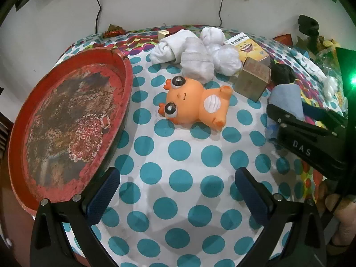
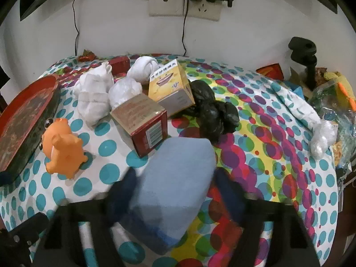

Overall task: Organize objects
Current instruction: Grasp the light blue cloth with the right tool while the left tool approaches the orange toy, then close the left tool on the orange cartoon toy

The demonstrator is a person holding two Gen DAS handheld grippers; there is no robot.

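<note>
My left gripper hangs open above the dotted tablecloth with nothing between its blue pads. Beyond it an orange toy animal lies on its back, right of a worn red oval tray. My right gripper is blurred, and its pads sit against both sides of a folded light-blue cloth, shut on it. That cloth also shows at the right of the left wrist view, under the other gripper's black finger. In the right wrist view the toy and tray lie to the left.
White sock bundles, a brown-and-red box, a yellow box and a crumpled black bag crowd the back of the table. A rolled white cloth, a black clamp stand and bagged clutter fill the right edge.
</note>
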